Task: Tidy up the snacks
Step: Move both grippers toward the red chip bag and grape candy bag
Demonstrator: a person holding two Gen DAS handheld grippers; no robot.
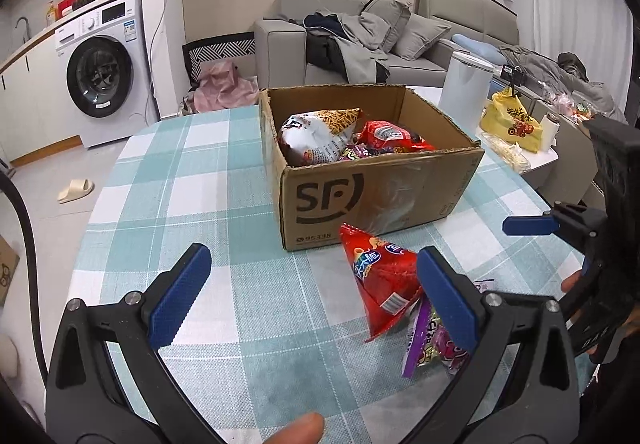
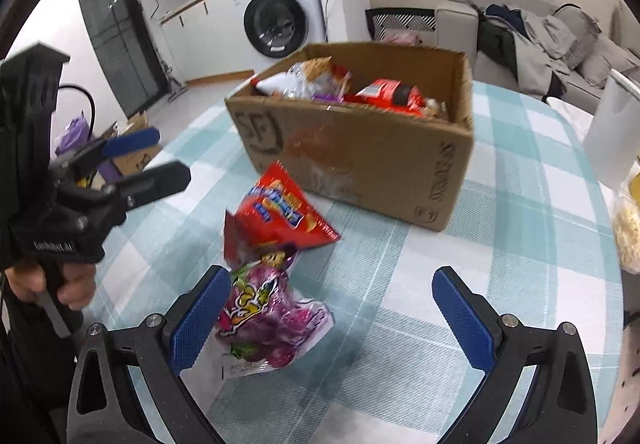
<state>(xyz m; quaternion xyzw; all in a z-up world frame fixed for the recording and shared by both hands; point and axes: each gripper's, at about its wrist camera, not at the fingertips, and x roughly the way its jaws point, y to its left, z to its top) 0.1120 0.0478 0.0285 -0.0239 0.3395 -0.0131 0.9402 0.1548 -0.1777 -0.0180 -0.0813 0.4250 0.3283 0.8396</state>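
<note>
Snacks: two loose packets lie on the checked tablecloth in front of the cardboard box, touching each other.
Red packet: shiny red triangular bag with blue and yellow lettering, one corner pointing at the box's front wall, just short of it. In the left wrist view it lies just inside the left gripper's right-hand pad, which overlaps its near edge.
Purple packet: clear bag printed in purple and pink with yellow letters, its top tucked under the red packet's near edge. In the right wrist view it lies against the inner face of the right gripper's left-hand pad; whether they touch I cannot tell.
Left gripper: jaws spread wide, nothing between the pads but tablecloth and the red packet's edge; nothing grasped.
Right gripper: jaws spread wide, released, the purple packet at one side of the gap, bare cloth across the rest.
Box contents: a white and orange bag upright at the left, red packets beside it, more purple wrappers beneath.
Beyond the jaws: box open, flaps up, its front wall standing between the loose packets and the inside.
Surroundings: white bin and yellow bag right of the box; washing machine and grey sofa behind.
</note>
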